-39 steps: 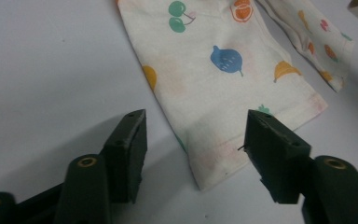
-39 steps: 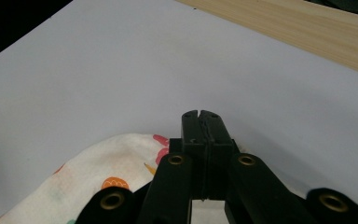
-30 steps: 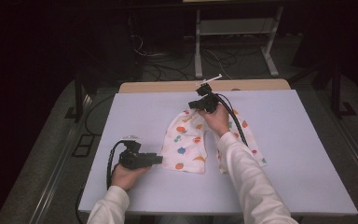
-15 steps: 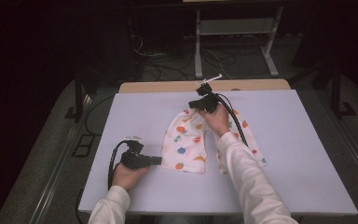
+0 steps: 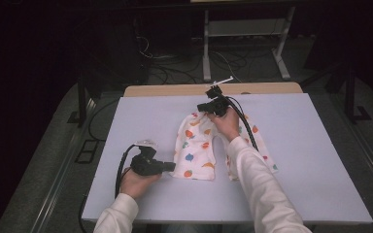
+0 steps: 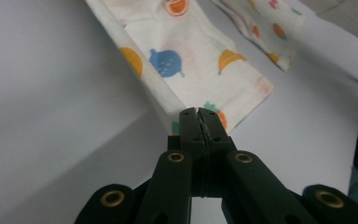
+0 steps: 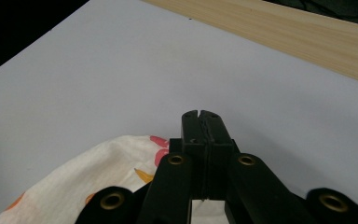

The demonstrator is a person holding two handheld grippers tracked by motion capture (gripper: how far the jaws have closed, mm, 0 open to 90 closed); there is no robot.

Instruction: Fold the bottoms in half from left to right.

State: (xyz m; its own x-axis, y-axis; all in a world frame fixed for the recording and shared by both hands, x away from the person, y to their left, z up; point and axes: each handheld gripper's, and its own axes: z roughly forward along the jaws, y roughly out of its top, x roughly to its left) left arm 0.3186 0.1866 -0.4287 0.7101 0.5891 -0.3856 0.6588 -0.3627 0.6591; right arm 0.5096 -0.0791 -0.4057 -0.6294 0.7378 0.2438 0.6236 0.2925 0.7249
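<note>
since a second ago the left tool (image 5: pixel 171 166) has slid in and its jaws have just been closing, pinching the near hem of the fruit-print trousers (image 5: pixel 194 151) on the white surface (image 5: pixel 311 160). right tool (image 5: pixel 202 108) pinches the waistband, likely to keep the cloth taut for folding.

You have nothing to read here: no words, labels, brand marks, numbers or signs stand out in any of the three views. The printed cloth (image 5: pixel 194 153) at the centre of the high view carries only small fruit pictures in orange, blue and red, with no lettering among them; the left gripper view shows the same motifs close up at its upper middle, and they are still only pictures.
</note>
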